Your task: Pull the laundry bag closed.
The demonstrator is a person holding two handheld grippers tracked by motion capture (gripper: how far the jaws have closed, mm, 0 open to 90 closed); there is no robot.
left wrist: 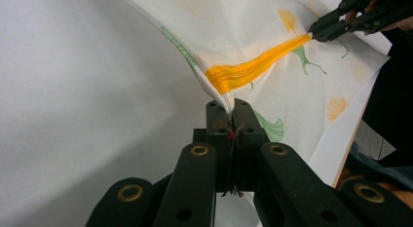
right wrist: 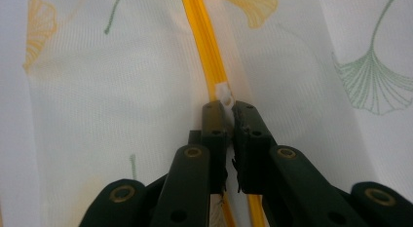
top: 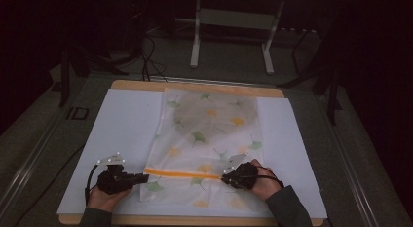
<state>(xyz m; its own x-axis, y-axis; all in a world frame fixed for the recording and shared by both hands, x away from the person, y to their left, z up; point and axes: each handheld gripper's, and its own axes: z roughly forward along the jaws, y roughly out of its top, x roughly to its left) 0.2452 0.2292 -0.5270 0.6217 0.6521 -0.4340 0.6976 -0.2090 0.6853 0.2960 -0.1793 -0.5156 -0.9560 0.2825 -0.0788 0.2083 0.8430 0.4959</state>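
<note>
A white-covered worktop (top: 122, 124) stood in a dim room; both claws, left (left wrist: 229, 107) and right (right wrist: 228, 106), pinched the mesh bag's (top: 209, 134) orange zipper (top: 182, 174), the bag's contents unclear.

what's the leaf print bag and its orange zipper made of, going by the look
Bag: thin, matte, see-through mesh fabric; a fine grid weave shows, probably synthetic. Orange zipper: woven tape with a faint sheen, likely nylon. Zipper pull, pinched by the right gripper: white, looks like plastic.

Your left hand-held gripper (top: 142, 178) sits at the lower left of the high view, jaws pressed together and pointing right. Your right hand-held gripper (top: 225, 179) sits lower right of centre, jaws clamped, pointing left toward it.
</note>
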